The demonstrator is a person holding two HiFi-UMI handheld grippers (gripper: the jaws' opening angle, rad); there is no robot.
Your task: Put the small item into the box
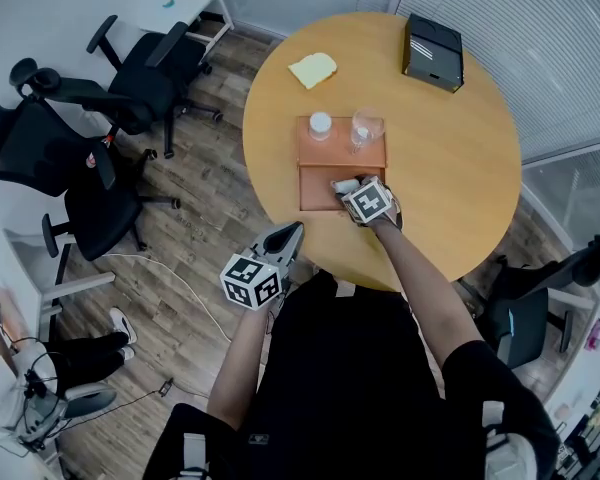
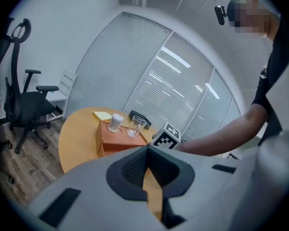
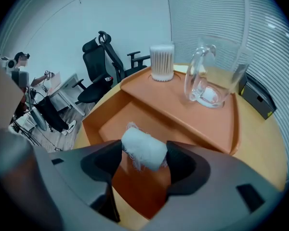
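Nearest the person, the left gripper [image 2: 148, 153] hangs off the near edge of the round wooden table [image 1: 460, 168]. Its jaws are drawn together with nothing between them. It points across the tabletop, well apart from the work.

Over the table, the right gripper [image 3: 143, 160] tilts steeply down with its jaws clamped on a small white roll [image 3: 142, 146]. The roll has frayed ends and lies crosswise between the two dark pads, pressed from both sides. Gripper and roll sit over the lower, nearer compartment of the orange box [image 3: 130, 112]. Whether the roll touches the compartment's floor cannot be told.

Just beyond, on the box's raised far shelf, a white jar of cotton swabs [image 3: 162, 62] stands upright at the left. A clear glass mug [image 3: 209, 76] stands beside it at the right. Both are apart from the gripper.

Farther across the table, a yellow cloth [image 1: 312, 69] lies flat past the box. A black case [image 1: 433, 51] rests near the far rim.

Black office chairs [image 1: 140, 78] stand on the wood floor to the left.
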